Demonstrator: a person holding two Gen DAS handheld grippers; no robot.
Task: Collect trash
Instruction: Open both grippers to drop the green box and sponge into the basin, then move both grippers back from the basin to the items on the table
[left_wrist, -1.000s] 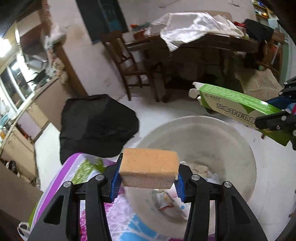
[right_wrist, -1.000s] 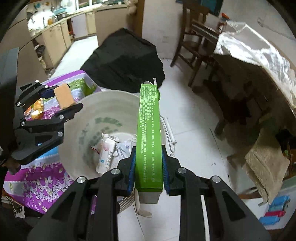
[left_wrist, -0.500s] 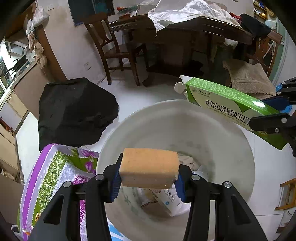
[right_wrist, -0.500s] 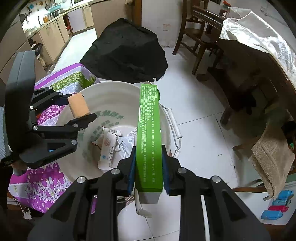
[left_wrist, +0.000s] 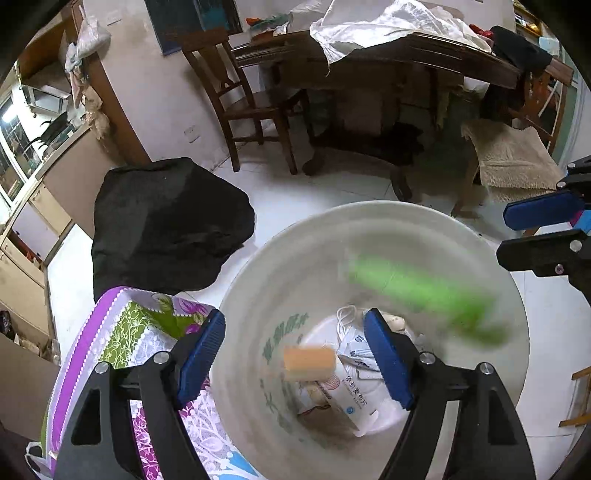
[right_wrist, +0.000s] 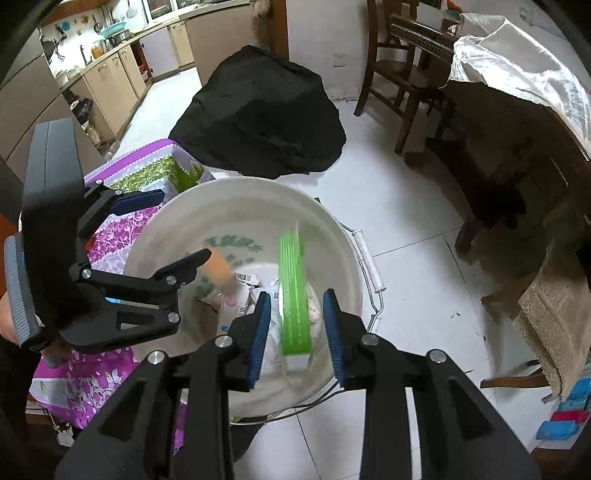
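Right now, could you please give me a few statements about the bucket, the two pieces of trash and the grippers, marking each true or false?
1. The left gripper grips the orange sponge. False: its jaws have just been opening and the sponge is loose, inside the white bucket.
2. The green box is blurred, loose between the right gripper jaws. True.
3. The bucket is empty. False: white packets lie at the bottom.
4. A black bag lies on the floor beyond the bucket. True.
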